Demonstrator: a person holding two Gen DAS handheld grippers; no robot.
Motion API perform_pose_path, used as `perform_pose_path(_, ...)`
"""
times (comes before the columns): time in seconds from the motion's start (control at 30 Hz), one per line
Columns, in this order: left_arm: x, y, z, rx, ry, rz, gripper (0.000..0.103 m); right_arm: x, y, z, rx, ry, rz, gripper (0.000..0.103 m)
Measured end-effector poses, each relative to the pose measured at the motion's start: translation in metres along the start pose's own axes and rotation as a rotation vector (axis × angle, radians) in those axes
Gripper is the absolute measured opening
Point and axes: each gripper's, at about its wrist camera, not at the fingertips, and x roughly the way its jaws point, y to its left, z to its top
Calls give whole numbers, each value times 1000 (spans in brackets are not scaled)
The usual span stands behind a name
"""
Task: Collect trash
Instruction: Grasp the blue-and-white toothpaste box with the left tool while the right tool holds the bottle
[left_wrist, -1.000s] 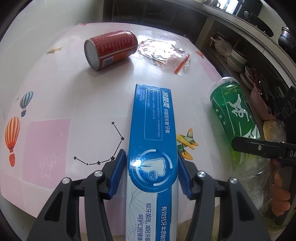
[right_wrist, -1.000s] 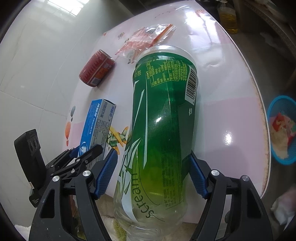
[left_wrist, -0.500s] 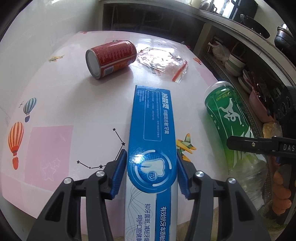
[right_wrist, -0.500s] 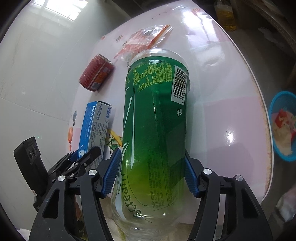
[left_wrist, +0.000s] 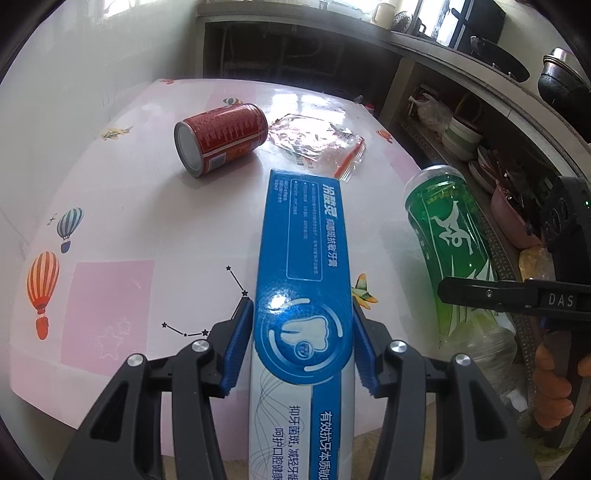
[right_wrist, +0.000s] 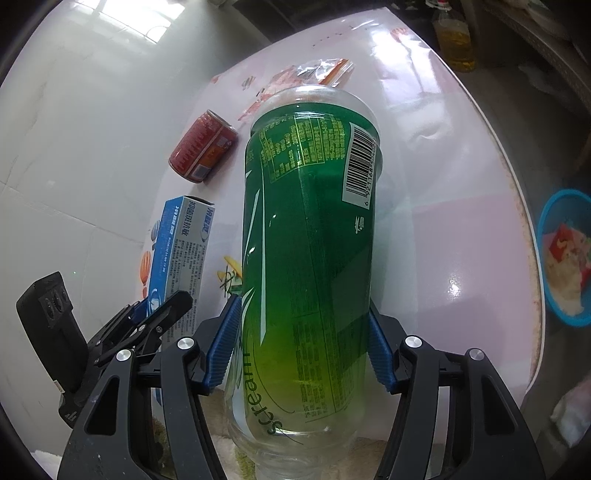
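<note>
My left gripper (left_wrist: 301, 332) is shut on a long blue toothpaste box (left_wrist: 304, 258), blue pads pressed on both its sides, above the near edge of the table. My right gripper (right_wrist: 304, 339) is shut on a green-labelled plastic bottle (right_wrist: 310, 240), base pointing away from me. That bottle (left_wrist: 450, 240) and the right gripper's finger (left_wrist: 480, 293) also show at the right of the left wrist view. The box (right_wrist: 181, 243) and left gripper (right_wrist: 159, 314) appear at the left of the right wrist view. A red can (left_wrist: 221, 138) lies on its side farther back, with a crumpled clear wrapper (left_wrist: 317, 142) beside it.
The round table (left_wrist: 110, 221) has a pink patterned cover and stands against a white tiled wall (right_wrist: 55, 147). Shelves with bowls and pots (left_wrist: 461, 136) lie to the right. A blue basket (right_wrist: 565, 258) with scraps sits on the floor past the table's edge. An oil bottle (right_wrist: 454, 40) stands behind.
The right gripper's jaws closed in onto the green bottle. The left gripper tilted up a little with the box, so the can and wrapper sit lower in its view.
</note>
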Motion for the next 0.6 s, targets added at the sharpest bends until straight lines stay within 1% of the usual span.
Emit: perform_pose_path(0.6, -4, -3, 0, 9, -9, -4, 49, -4, 1, -2, -8, -8, 17, 59)
